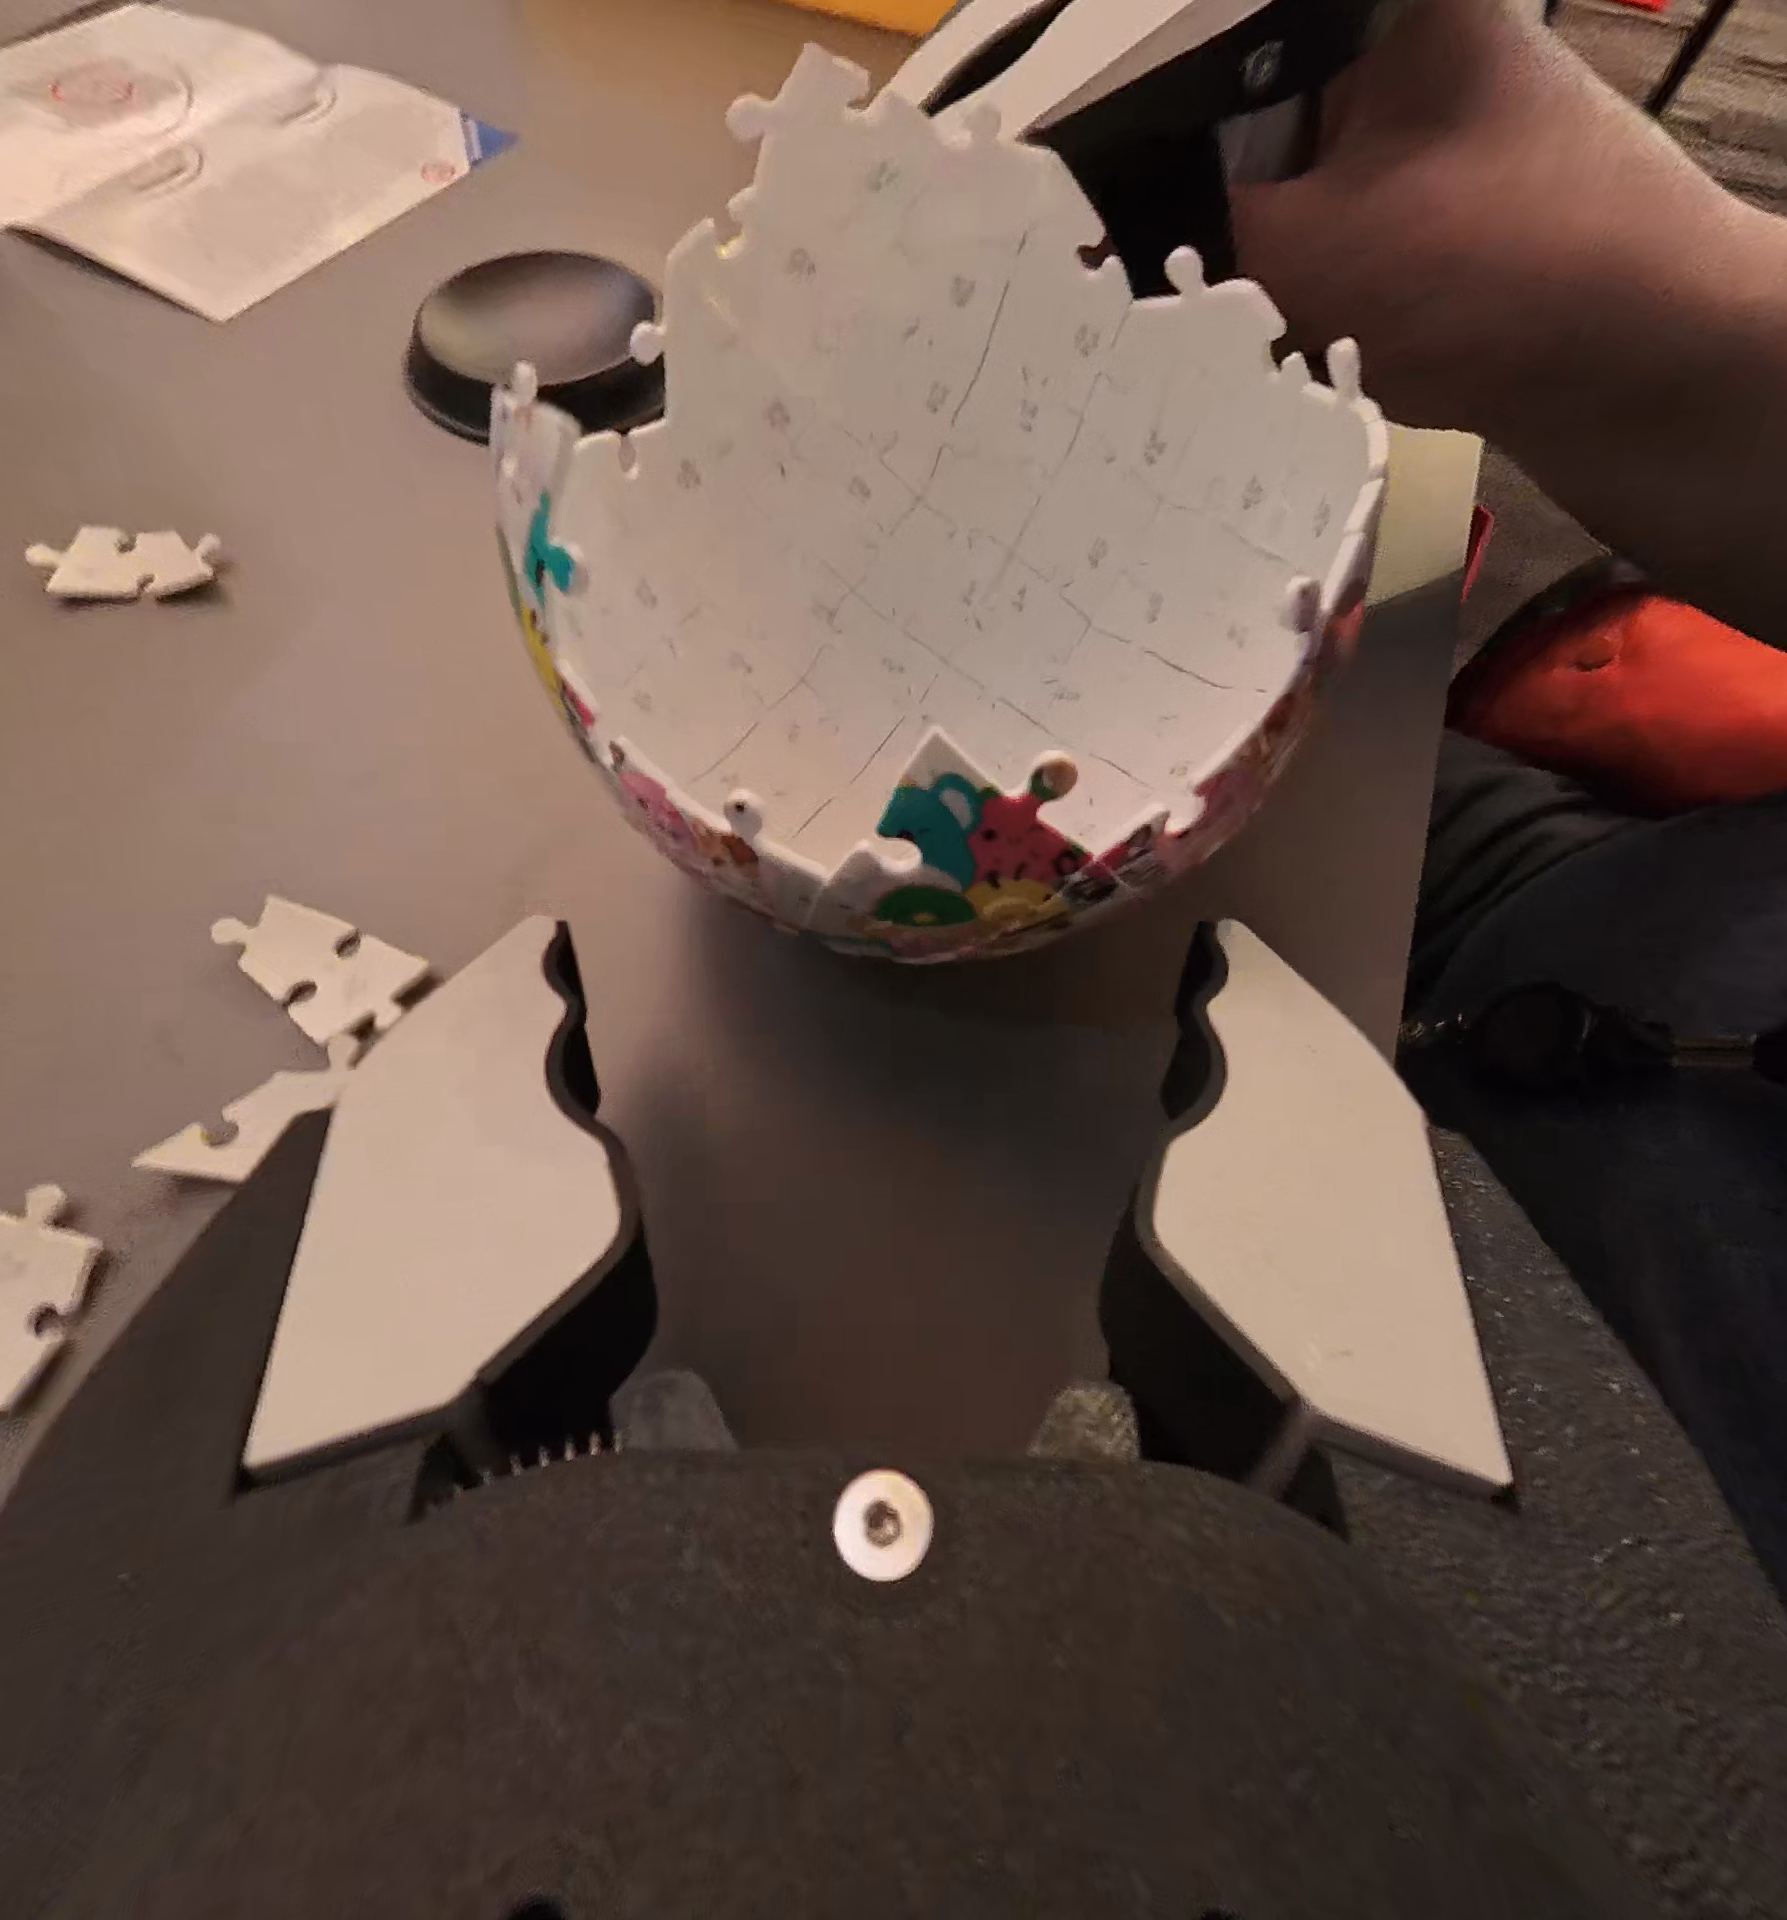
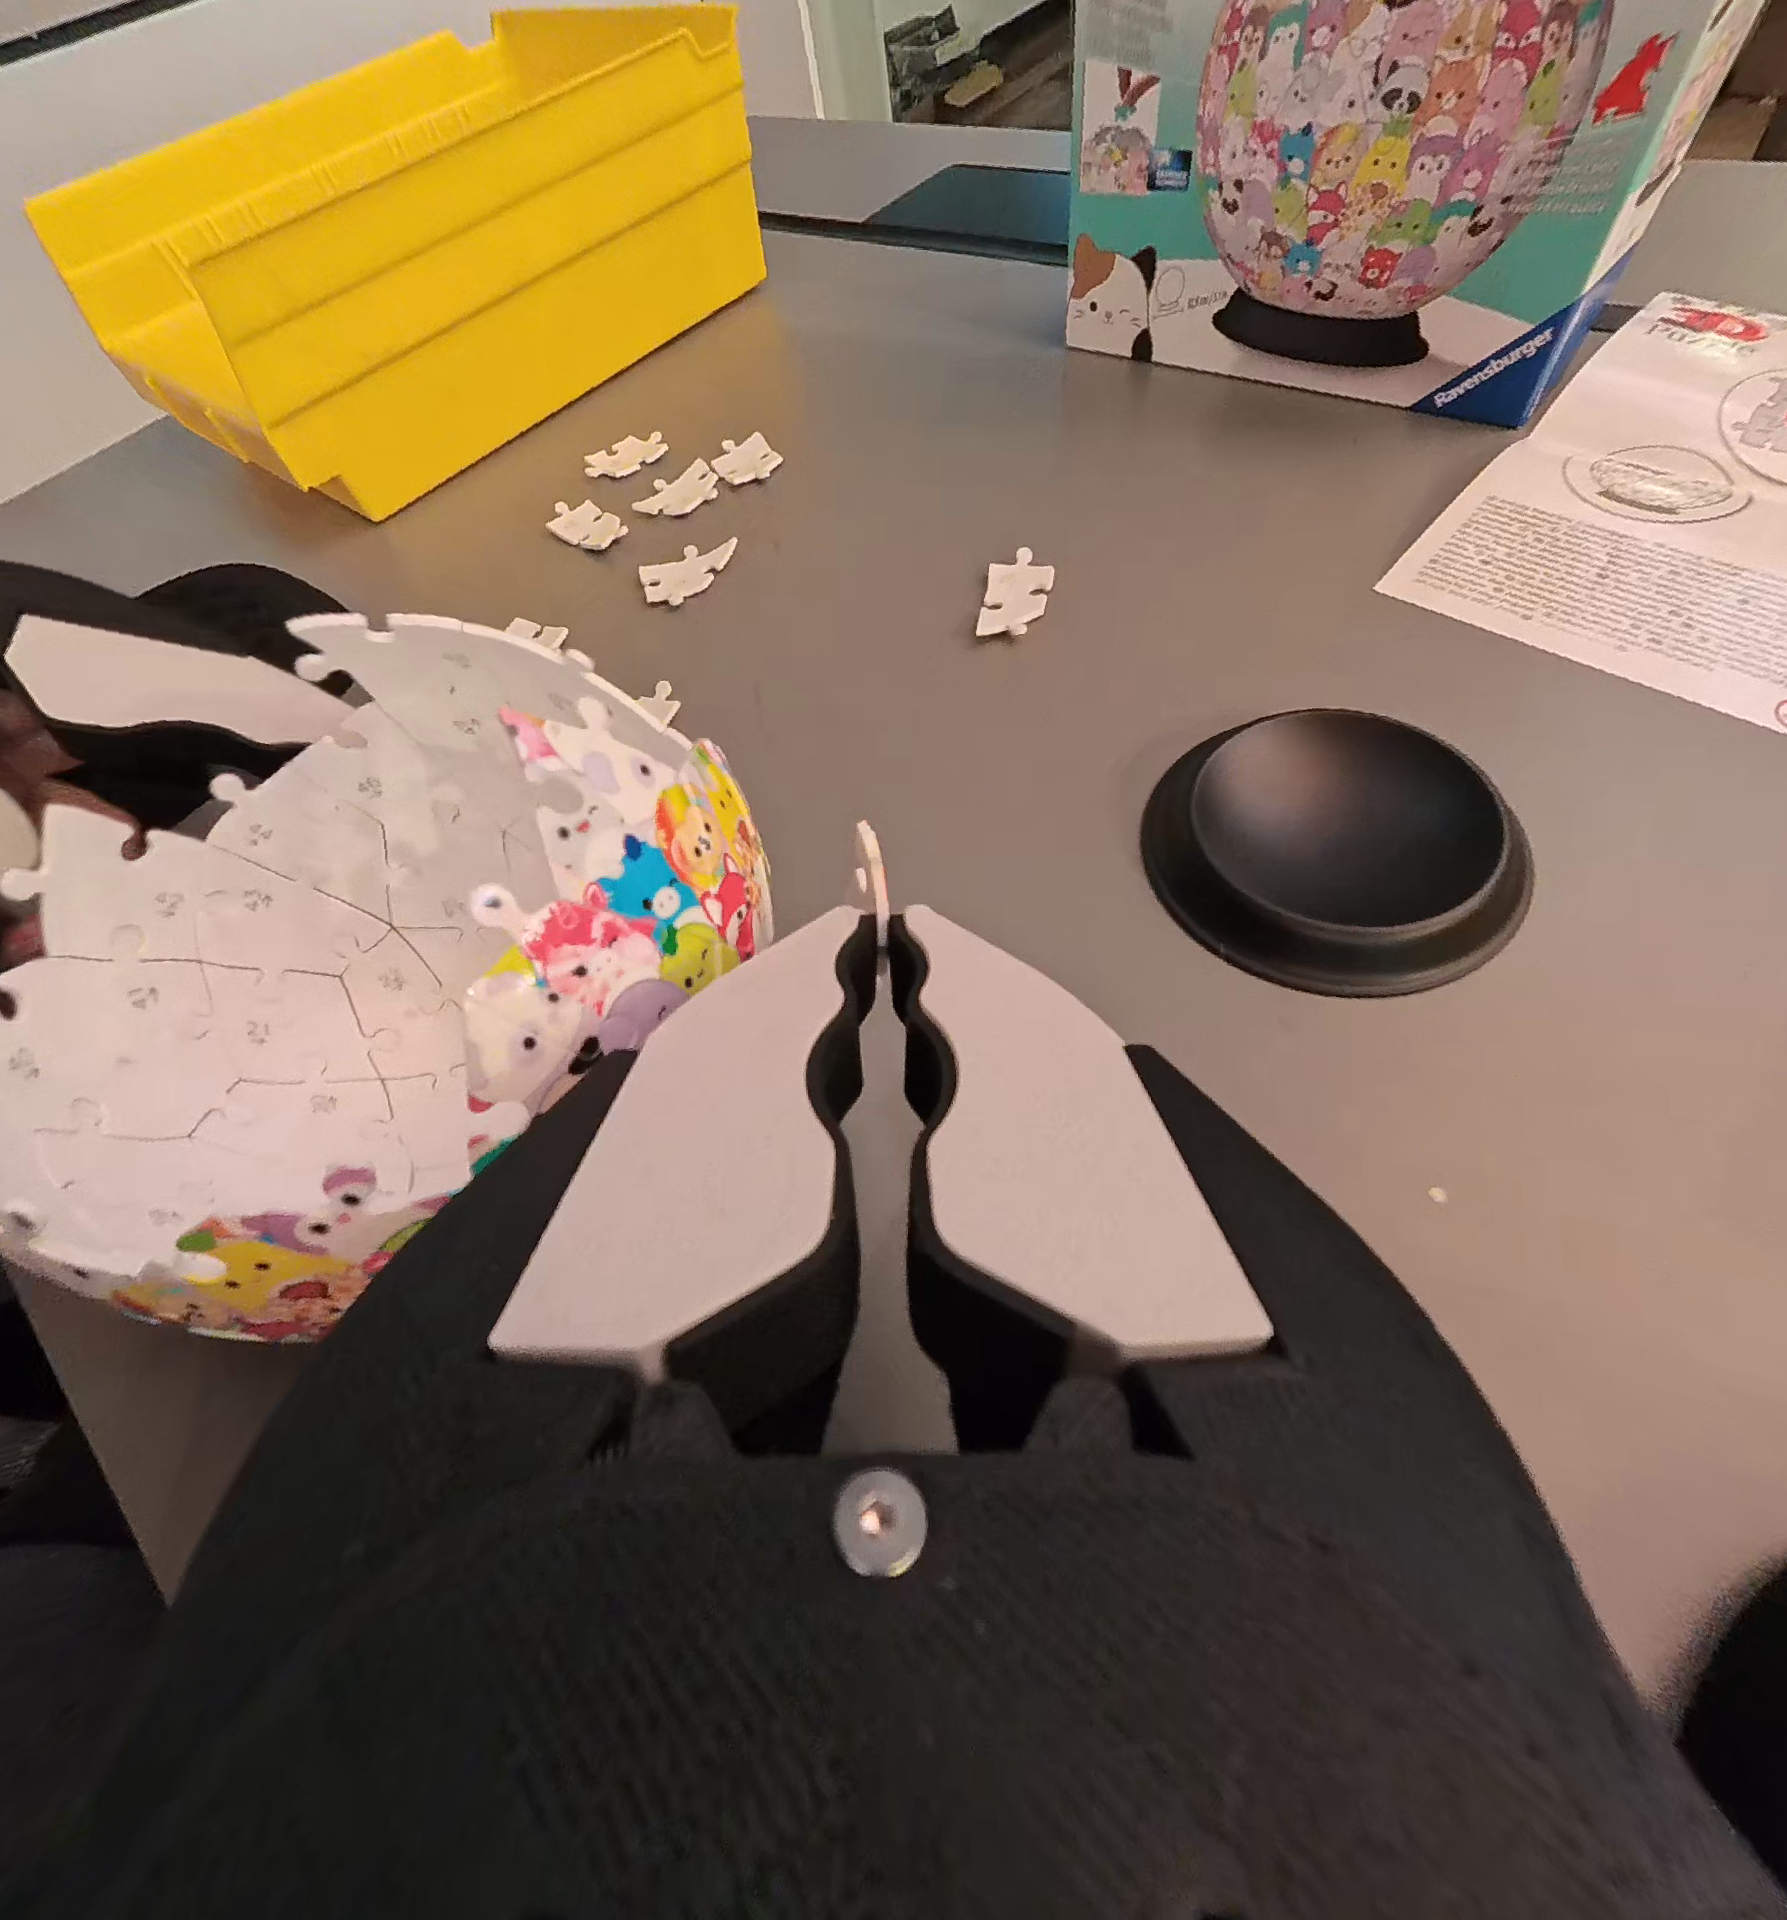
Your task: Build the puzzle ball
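White-backed loose pieces [image 2: 673,509]: six on the grey table [image 2: 1076,727]. One half-built puzzle ball [image 2: 276,987] at table's near edge. Right gripper [image 2: 884,930] pinches one piece [image 2: 871,883]; left gripper [image 1: 889,997] gapes wide, empty. One black stand [image 2: 1336,852].

Table: I work over a smooth matte grey tabletop [image 2: 1232,1195]; its far edge curves round, and its near edge ends on my left.
Second surface: beyond a dark seam at the far right lies another flat grey tabletop [image 2: 1762,197].
Wall: a pale, plain white wall [image 2: 27,343] rises at the far left, behind the table.
Opening: far in the middle I see a dim, cluttered recess [image 2: 962,62], too blurred to make out.
Light: warm and soft, with faint shadows.
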The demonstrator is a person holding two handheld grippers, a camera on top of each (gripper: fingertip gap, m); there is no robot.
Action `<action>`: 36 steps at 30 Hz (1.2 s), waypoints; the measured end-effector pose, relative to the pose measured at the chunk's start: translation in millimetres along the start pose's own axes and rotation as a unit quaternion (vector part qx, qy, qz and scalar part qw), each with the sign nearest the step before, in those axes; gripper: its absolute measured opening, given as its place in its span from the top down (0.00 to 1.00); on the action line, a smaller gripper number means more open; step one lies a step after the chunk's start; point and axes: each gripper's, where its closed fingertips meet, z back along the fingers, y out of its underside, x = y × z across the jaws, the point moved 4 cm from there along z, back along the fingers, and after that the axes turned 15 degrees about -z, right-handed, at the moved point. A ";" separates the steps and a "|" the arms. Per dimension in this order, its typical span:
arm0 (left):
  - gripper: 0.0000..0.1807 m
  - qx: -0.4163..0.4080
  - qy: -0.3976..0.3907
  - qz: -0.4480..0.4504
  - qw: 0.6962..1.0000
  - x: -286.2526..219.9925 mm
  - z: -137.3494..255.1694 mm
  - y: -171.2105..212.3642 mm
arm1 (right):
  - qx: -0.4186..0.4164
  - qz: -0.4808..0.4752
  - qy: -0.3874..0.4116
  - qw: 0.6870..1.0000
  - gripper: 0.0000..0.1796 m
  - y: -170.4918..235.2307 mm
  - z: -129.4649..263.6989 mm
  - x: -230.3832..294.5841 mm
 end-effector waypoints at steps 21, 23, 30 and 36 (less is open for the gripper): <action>0.31 0.032 -0.081 0.039 0.995 -21.7 -18.2 -11.1 | 0.013 0.008 -0.124 0.992 0.98 -49.7 2.6 -2.2; 0.31 0.036 -0.083 0.033 0.995 -20.8 -20.2 -11.3 | 0.027 0.007 -0.125 0.992 0.98 -48.2 -3.5 -3.7; 0.34 0.040 -0.080 0.031 0.996 -15.5 -25.4 -12.2 | 0.043 -0.010 -0.139 0.989 0.98 -39.8 -11.2 -7.7; 0.37 0.026 -0.079 0.047 0.995 -11.3 -19.5 -11.0 | 0.056 -0.041 -0.170 0.983 0.99 -31.9 -9.2 -9.2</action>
